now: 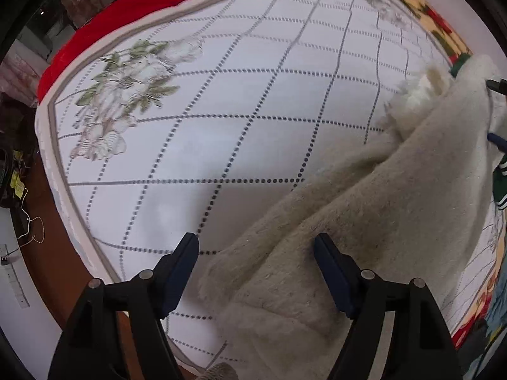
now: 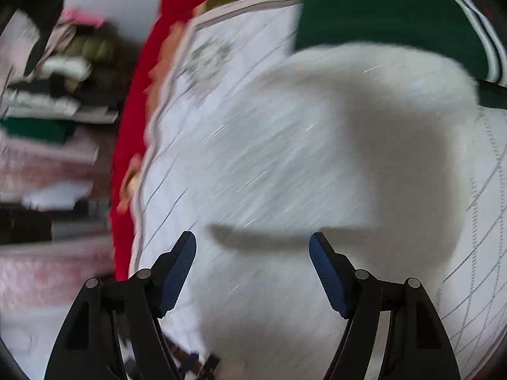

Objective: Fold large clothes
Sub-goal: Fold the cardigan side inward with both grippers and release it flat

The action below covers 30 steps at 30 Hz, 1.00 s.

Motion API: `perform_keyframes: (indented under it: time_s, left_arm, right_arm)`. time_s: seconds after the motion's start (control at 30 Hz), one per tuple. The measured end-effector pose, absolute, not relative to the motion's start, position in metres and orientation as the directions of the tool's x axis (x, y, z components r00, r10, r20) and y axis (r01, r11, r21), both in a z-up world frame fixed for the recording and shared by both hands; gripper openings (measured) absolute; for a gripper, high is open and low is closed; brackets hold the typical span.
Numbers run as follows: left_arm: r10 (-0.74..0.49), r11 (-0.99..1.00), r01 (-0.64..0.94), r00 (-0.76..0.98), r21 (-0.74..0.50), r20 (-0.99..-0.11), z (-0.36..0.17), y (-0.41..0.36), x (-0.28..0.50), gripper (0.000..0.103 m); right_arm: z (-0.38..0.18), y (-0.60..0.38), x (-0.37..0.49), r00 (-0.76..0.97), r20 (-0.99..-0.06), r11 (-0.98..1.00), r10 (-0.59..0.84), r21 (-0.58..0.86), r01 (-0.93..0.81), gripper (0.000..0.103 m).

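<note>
A fluffy cream garment [image 1: 364, 202] lies folded over on the white quilted bedspread [image 1: 221, 110], running from the right edge down to the bottom middle. My left gripper [image 1: 256, 247] stands open just above its lower end, with the fabric under the gap and no pad pressing on it. In the blurred right wrist view the same cream garment [image 2: 301, 164] fills the middle. My right gripper [image 2: 252, 243] is open above it, nothing between its fingers. The other gripper's tip [image 1: 496, 85] shows at the right edge of the left wrist view.
A red floral blanket [image 1: 133, 9] borders the bedspread. A green garment with white stripes [image 2: 396, 9] lies beyond the cream one. Stacked folded clothes [image 2: 50, 101] sit left of the bed. Brown floor with a cable [image 1: 31, 231] lies off the bed's left edge.
</note>
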<state>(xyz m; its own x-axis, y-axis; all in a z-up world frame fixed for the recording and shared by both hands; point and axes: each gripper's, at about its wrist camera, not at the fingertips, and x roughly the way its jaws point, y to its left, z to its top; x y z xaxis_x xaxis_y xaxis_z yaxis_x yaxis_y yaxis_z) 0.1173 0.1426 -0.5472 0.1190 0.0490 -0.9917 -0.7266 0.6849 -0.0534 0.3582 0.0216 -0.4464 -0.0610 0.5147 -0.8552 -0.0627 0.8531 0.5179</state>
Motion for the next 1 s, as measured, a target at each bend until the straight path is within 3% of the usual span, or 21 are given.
perform_keyframes:
  time_s: [0.07, 0.23, 0.33, 0.37, 0.4, 0.5, 0.6, 0.67, 0.73, 0.77, 0.8, 0.83, 0.9, 1.0]
  left_arm:
    - [0.068, 0.688, -0.725, 0.110, -0.033, -0.992, -0.552, 0.143, 0.123, 0.074]
    - [0.108, 0.695, -0.719, 0.080, 0.018, -0.991, -0.556, 0.143, 0.132, 0.074]
    - [0.118, 0.708, -0.706, 0.090, 0.020, -0.989, -0.544, 0.141, 0.134, 0.074]
    - [0.140, 0.710, -0.703, 0.102, 0.028, -0.985, -0.535, 0.139, 0.134, 0.082]
    - [0.157, 0.712, -0.702, 0.114, 0.033, -0.981, -0.529, 0.138, 0.134, 0.096]
    - [0.171, 0.714, -0.700, 0.195, -0.015, -0.966, -0.507, 0.131, 0.133, 0.101]
    - [0.181, 0.701, -0.712, 0.234, -0.041, -0.955, -0.496, 0.119, 0.136, 0.101]
    - [0.199, 0.703, -0.711, 0.220, -0.017, -0.955, -0.493, 0.113, 0.142, 0.101]
    - [0.222, 0.697, -0.717, 0.205, 0.008, -0.953, -0.490, 0.107, 0.146, 0.101]
    - [0.228, 0.695, -0.719, 0.199, 0.016, -0.953, -0.491, 0.104, 0.148, 0.101]
    - [0.232, 0.694, -0.720, 0.196, 0.021, -0.953, -0.493, 0.103, 0.148, 0.101]
    - [0.240, 0.695, -0.718, 0.191, 0.031, -0.952, -0.494, 0.102, 0.150, 0.101]
    - [0.256, 0.704, -0.707, 0.173, 0.061, -0.951, -0.493, 0.092, 0.151, 0.101]
    - [0.263, 0.724, -0.685, 0.157, 0.087, -0.952, -0.492, 0.079, 0.151, 0.101]
  right_arm:
    - [-0.462, 0.026, 0.378, -0.034, -0.853, 0.852, 0.521, 0.522, -0.048, 0.067]
    - [-0.509, 0.075, 0.406, -0.117, -0.907, 0.883, 0.405, 0.421, -0.206, 0.069]
    - [-0.472, 0.050, 0.398, -0.080, -0.872, 0.840, 0.482, 0.486, -0.240, 0.069]
    - [-0.460, 0.034, 0.396, -0.054, -0.864, 0.837, 0.501, 0.499, -0.222, 0.069]
    - [-0.446, 0.007, 0.391, -0.008, -0.861, 0.844, 0.508, 0.500, -0.191, 0.078]
    - [-0.439, -0.071, 0.380, 0.112, -0.890, 0.897, 0.441, 0.436, -0.071, 0.094]
    - [-0.479, -0.120, 0.382, 0.090, -0.882, 0.882, 0.462, 0.468, 0.058, 0.094]
    - [-0.521, -0.130, 0.390, 0.058, -0.794, 0.791, 0.605, 0.607, 0.072, 0.094]
    - [-0.551, -0.129, 0.396, 0.032, -0.767, 0.763, 0.640, 0.641, 0.083, 0.095]
    - [-0.549, -0.127, 0.397, 0.073, -0.757, 0.755, 0.649, 0.653, 0.060, 0.089]
    - [-0.543, -0.125, 0.398, 0.104, -0.736, 0.737, 0.668, 0.675, 0.037, 0.052]
    - [-0.543, -0.121, 0.396, 0.087, -0.721, 0.720, 0.687, 0.692, 0.047, 0.035]
    - [-0.534, -0.122, 0.389, 0.126, -0.711, 0.711, 0.692, 0.701, 0.053, 0.027]
    - [-0.508, -0.154, 0.363, 0.228, -0.693, 0.683, 0.684, 0.718, 0.131, 0.024]
